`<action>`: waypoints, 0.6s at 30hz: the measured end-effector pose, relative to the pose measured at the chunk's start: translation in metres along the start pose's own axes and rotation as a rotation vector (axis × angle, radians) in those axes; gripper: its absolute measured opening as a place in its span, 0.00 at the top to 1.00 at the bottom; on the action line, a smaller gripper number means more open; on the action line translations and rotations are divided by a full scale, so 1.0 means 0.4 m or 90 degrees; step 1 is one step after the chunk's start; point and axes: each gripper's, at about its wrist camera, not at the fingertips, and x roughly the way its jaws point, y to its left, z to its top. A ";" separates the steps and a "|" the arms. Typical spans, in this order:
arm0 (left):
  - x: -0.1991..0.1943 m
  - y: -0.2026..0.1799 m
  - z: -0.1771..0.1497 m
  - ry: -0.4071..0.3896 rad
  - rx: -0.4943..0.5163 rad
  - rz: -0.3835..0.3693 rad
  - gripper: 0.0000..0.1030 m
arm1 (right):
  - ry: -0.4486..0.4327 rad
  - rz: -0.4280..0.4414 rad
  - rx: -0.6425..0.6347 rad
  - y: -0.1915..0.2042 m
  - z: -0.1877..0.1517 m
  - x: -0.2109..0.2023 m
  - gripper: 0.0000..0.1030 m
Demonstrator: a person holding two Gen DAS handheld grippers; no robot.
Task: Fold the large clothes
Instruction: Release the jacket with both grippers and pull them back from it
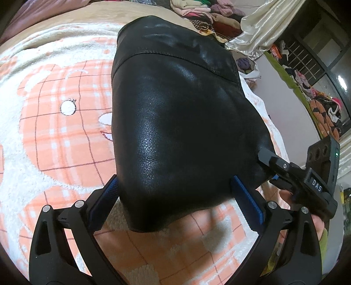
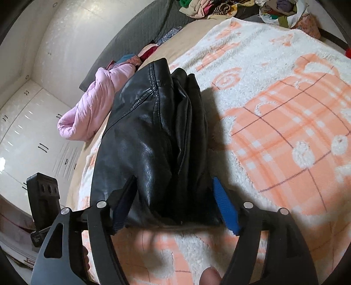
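A black leather jacket (image 1: pixel 175 109) lies folded into a thick bundle on the orange-and-white plaid blanket (image 1: pixel 54 136). Its near end sits between the wide jaws of my left gripper (image 1: pixel 174 178), and the blue pads (image 1: pixel 105 197) flank it without clearly squeezing it. In the right wrist view the same jacket (image 2: pixel 149 136) shows its stacked folded edges. My right gripper (image 2: pixel 174 178) stands wide around that end, with its right pad (image 2: pixel 226 206) beside the leather. In the left wrist view the right gripper (image 1: pixel 266 166) touches the jacket's right corner.
A pink padded garment (image 2: pixel 94 105) lies at the blanket's far left edge, next to a white wardrobe (image 2: pixel 26 136). Piles of mixed clothes (image 1: pixel 201 13) sit beyond the jacket, near a cream satin curtain (image 1: pixel 263 26). The plaid blanket (image 2: pixel 285 131) spreads to the right.
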 end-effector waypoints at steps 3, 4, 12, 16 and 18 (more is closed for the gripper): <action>-0.012 0.003 -0.004 -0.004 0.004 0.008 0.10 | -0.015 -0.005 -0.001 0.003 -0.012 -0.019 0.28; -0.016 0.003 -0.006 -0.006 0.006 0.011 0.10 | -0.018 -0.009 0.000 0.003 -0.015 -0.023 0.24; -0.075 -0.020 -0.016 -0.030 0.027 0.035 0.10 | -0.053 -0.051 -0.048 0.031 -0.062 -0.078 0.07; -0.094 -0.023 -0.028 -0.039 0.025 0.038 0.10 | -0.071 -0.061 -0.076 0.059 -0.084 -0.103 0.06; -0.103 -0.027 -0.037 -0.042 0.026 0.039 0.10 | -0.075 -0.071 -0.085 0.068 -0.098 -0.112 0.05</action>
